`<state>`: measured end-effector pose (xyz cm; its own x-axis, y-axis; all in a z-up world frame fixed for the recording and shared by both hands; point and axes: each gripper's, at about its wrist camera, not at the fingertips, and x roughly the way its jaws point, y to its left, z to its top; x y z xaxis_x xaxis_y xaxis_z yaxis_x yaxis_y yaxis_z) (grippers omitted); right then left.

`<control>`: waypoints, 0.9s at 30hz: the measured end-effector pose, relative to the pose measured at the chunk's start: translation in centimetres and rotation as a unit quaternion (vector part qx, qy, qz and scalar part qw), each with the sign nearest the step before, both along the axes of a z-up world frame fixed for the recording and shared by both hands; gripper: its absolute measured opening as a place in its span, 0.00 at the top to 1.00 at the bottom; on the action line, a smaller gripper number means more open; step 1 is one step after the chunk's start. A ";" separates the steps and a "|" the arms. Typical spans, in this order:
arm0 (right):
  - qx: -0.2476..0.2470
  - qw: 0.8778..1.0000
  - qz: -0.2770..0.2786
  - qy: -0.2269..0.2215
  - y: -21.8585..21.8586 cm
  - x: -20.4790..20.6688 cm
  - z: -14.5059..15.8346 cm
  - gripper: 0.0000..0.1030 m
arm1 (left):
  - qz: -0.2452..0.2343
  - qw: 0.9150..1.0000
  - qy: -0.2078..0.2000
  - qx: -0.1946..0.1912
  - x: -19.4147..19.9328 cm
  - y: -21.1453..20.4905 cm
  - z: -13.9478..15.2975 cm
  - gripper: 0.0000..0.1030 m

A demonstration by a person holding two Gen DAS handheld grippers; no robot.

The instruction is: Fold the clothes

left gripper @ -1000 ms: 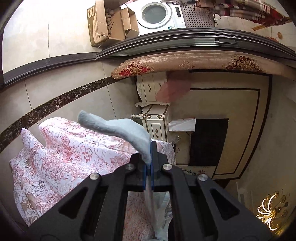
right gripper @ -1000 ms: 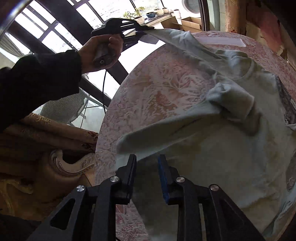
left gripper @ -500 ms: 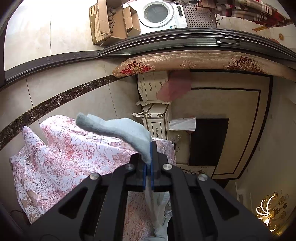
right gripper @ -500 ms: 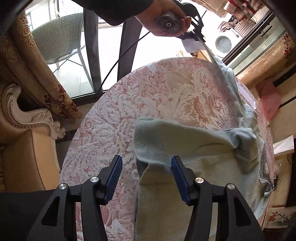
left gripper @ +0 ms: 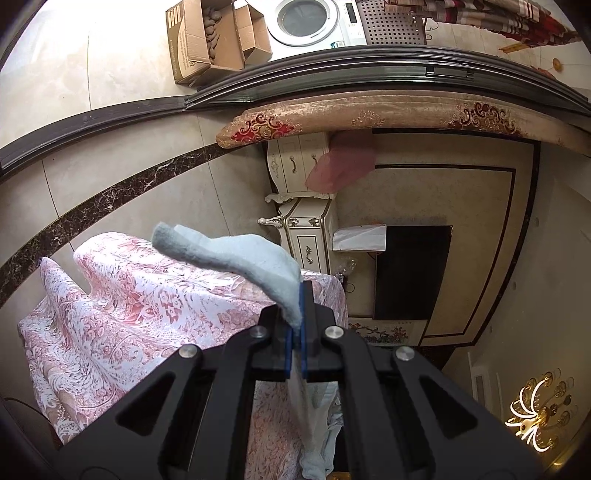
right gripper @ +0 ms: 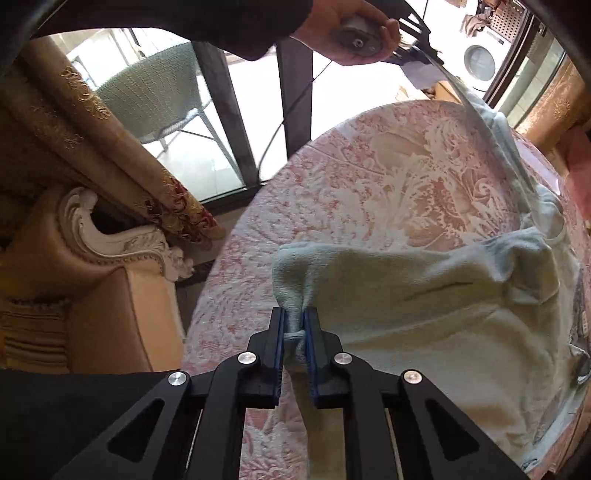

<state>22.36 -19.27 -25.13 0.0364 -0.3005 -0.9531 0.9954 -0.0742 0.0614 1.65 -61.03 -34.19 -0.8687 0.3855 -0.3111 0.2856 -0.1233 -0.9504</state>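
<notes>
- Left gripper (left gripper: 294, 325): jaws closed on a corner of the pale blue garment (left gripper: 236, 258); cloth flap curls up and leftward past the fingertips, more cloth hanging below between the finger arms.
- Right gripper (right gripper: 294, 332): jaws clamped on a bunched edge of the same pale blue garment (right gripper: 424, 295), at the near side of the round table (right gripper: 369, 177).
- Seen only from the right wrist: bulk of the garment lying on the pink floral tablecloth, right of the table's centre, one strip pulled taut up toward the far rim; hand (right gripper: 354, 29) in a dark sleeve gripping the left gripper's handle above that far rim; wicker chair (right gripper: 155, 92) behind glass beyond the table; carved sofa arm (right gripper: 122, 236) and gold curtain (right gripper: 92, 129) left of the table.
- Seen only from the left wrist: tablecloth (left gripper: 129, 314) draping in folds over the table's edge; tiled floor with dark marble band past the table; cream cabinet (left gripper: 306, 236) just beyond the table's far edge; cardboard box (left gripper: 214, 37) and washing machine (left gripper: 306, 18) well beyond a sliding-door track.
- Edges: garment's near hem bunched at the right jaws, close to the table's near rim; left half of the tabletop bare cloth.
- Open room: bare tabletop left of the garment; sofa arm near the table's left rim, with a gap between.
</notes>
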 end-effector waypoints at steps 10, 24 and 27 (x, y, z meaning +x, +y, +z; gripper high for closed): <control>-0.029 0.991 0.016 -0.130 1.6 1.2 1.6 0.90 | -0.001 1.000 0.000 -0.008 -0.5 -0.8 0.2 0.97; -0.106 0.979 -0.140 -0.104 5.8 -2.3 6.8 0.26 | -0.007 0.990 -0.108 -0.092 4.7 0.1 -0.1 0.19; -0.119 0.966 -0.201 -0.115 9.0 -4.3 7.7 0.21 | 0.027 0.991 -0.090 -0.096 6.8 -0.3 0.3 0.14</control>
